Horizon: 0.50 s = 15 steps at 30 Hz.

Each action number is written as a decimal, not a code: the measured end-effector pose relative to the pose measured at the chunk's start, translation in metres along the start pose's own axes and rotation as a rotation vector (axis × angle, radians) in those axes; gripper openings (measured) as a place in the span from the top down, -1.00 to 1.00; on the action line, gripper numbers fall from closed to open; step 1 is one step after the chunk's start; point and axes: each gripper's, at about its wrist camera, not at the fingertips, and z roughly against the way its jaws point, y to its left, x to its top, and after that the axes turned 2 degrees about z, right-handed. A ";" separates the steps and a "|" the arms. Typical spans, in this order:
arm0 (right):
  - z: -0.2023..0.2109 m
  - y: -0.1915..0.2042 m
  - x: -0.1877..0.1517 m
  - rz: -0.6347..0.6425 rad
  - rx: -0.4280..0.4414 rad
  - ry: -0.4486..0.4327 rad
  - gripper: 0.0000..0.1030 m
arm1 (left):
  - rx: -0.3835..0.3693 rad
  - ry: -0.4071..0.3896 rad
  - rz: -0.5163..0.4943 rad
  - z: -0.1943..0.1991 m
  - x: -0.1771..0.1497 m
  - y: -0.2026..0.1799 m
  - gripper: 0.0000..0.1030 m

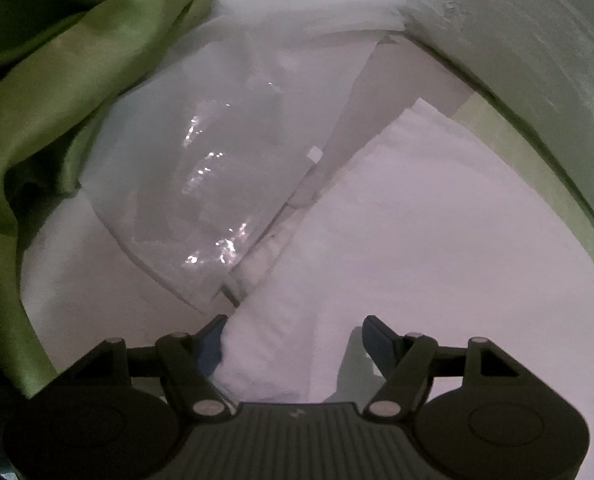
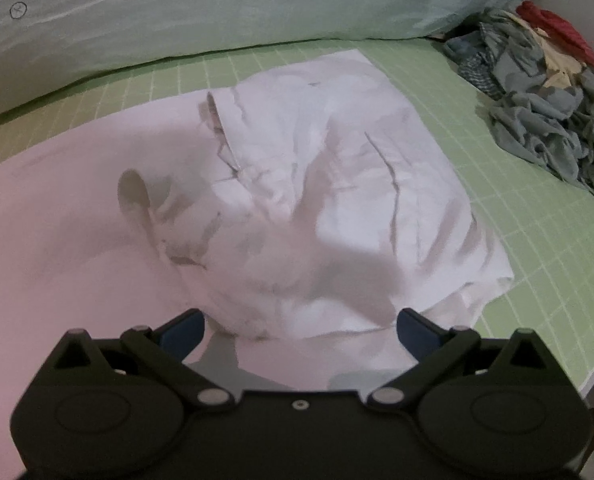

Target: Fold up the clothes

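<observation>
A white garment (image 2: 317, 184) lies crumpled on the green gridded bed sheet (image 2: 537, 240), one part folded over with a collar or cuff edge showing. In the left wrist view the same white cloth (image 1: 417, 240) fills the right and lower part, and a raised fold of it sits between the open jaws of my left gripper (image 1: 297, 340). My right gripper (image 2: 301, 328) is open and empty just above the garment's near edge; its shadow falls on the cloth.
A clear plastic bag (image 1: 201, 184) lies on white cloth left of the garment. A green satin cloth (image 1: 37, 120) is bunched at the left. A pale green pillow (image 2: 257, 4) lines the back. A heap of grey, red and yellow clothes (image 2: 537, 92) sits at the far right.
</observation>
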 end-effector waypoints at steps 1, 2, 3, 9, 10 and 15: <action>0.000 -0.001 -0.002 -0.004 0.001 0.004 -1.00 | -0.019 -0.006 -0.004 0.001 -0.001 -0.001 -0.13; -0.001 -0.002 -0.003 -0.008 0.001 0.008 -1.00 | -0.035 -0.013 -0.010 0.002 -0.002 -0.002 0.17; -0.001 -0.002 -0.005 -0.012 0.001 0.012 -1.00 | -0.042 -0.019 -0.018 0.003 -0.003 -0.003 0.32; 0.000 -0.001 -0.007 -0.008 0.005 0.009 -1.00 | -0.095 -0.050 -0.042 0.011 -0.004 -0.006 0.73; 0.001 -0.001 -0.007 -0.009 0.005 0.006 -1.00 | -0.102 -0.056 -0.046 0.013 -0.004 -0.007 0.74; 0.002 -0.006 -0.007 -0.025 0.005 -0.002 -1.00 | -0.154 -0.109 -0.089 0.032 -0.006 -0.024 0.75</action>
